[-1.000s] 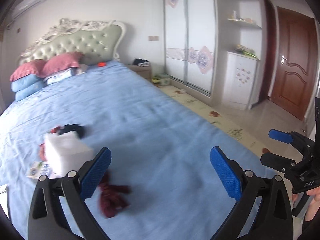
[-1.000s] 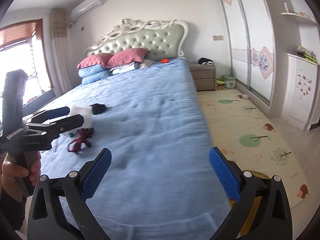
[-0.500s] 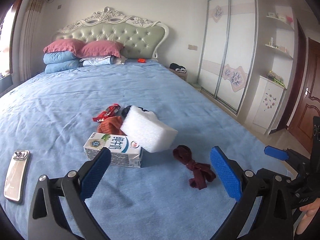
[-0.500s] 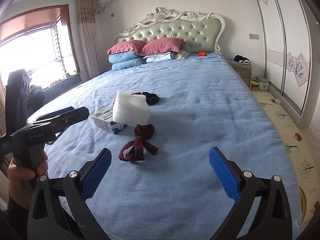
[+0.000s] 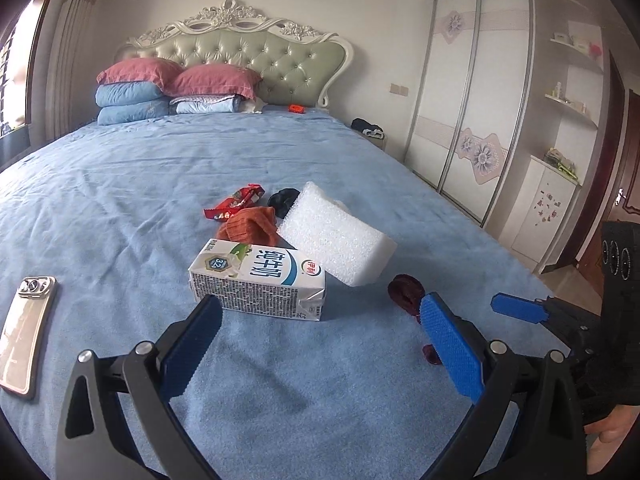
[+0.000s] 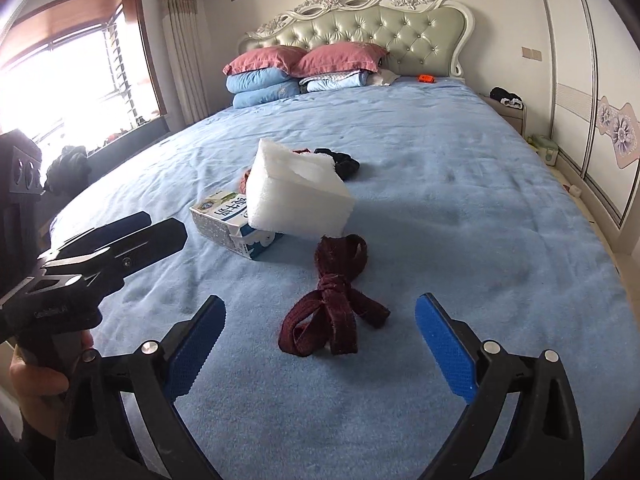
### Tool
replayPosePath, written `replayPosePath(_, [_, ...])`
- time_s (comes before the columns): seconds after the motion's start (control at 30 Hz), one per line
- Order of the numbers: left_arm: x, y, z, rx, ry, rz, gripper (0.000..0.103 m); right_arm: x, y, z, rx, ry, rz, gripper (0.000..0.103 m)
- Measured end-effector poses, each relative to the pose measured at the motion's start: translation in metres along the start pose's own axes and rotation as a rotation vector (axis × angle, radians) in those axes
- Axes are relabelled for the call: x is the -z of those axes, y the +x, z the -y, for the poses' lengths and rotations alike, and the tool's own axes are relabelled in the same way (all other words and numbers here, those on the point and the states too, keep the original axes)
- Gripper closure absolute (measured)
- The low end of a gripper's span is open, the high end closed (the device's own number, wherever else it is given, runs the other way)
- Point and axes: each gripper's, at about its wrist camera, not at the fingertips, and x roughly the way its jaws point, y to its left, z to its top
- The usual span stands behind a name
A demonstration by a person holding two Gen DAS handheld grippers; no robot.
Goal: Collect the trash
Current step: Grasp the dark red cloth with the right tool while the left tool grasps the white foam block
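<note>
A white and blue milk carton (image 5: pixel 258 284) lies on its side on the blue bed, just beyond my open, empty left gripper (image 5: pixel 320 344). A white foam block (image 5: pixel 336 242) leans on it. A red snack wrapper (image 5: pixel 234 207), an orange cloth (image 5: pixel 250 230) and a black cloth (image 5: pixel 282 201) lie behind. A knotted dark red strap (image 6: pixel 334 306) lies between the fingers of my open, empty right gripper (image 6: pixel 320 344). The carton (image 6: pixel 230 218) and foam block (image 6: pixel 298 196) also show in the right wrist view.
A phone (image 5: pixel 24 330) lies on the bed at the left. Pillows (image 5: pixel 168 88) are stacked at the headboard, with a small orange object (image 5: pixel 297 108) near them. A wardrobe (image 5: pixel 472 104) and nightstand (image 6: pixel 506 106) stand right of the bed. A window (image 6: pixel 68 76) is at the left.
Both grippers swung left and moved closer to the pile on the bed. The carton now sits just past my left gripper, and the strap now lies between my right gripper's fingers.
</note>
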Motion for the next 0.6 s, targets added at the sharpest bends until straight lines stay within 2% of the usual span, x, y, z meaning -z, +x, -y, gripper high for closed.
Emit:
replayPosePath(0.13, [-0.003, 0.006, -0.002, 0.015, -0.002, -0.004, 0.004, -0.01, 0.025, 0.001, 0.036, -0.004, -0.063, 0.011])
replayPosePath(0.23, [-0.007, 0.008, -0.001, 0.014, 0.004, -0.008, 0.004, -0.01, 0.047, 0.004, 0.019, 0.014, -0.165, 0.031])
replayPosePath(0.3, [-0.009, 0.01, -0.001, 0.017, 0.0, -0.007, 0.004, -0.008, 0.058, 0.005, 0.041, 0.016, -0.212, 0.037])
replayPosePath(0.33, [-0.011, 0.011, -0.001, 0.019, -0.001, -0.009, 0.004, -0.008, 0.059, 0.006, 0.048, 0.015, -0.215, 0.043])
replayPosePath(0.4, [-0.014, 0.016, 0.0, 0.024, -0.002, -0.013, 0.004, -0.009, 0.055, 0.008, 0.04, 0.015, -0.203, 0.066])
replayPosePath(0.43, [-0.015, 0.018, 0.001, 0.026, -0.003, -0.018, 0.004, -0.009, 0.054, 0.01, 0.019, 0.015, -0.203, 0.087])
replayPosePath(0.6, [-0.023, 0.035, 0.008, 0.051, -0.006, -0.048, 0.004, -0.009, 0.035, 0.02, -0.021, 0.05, -0.152, 0.088])
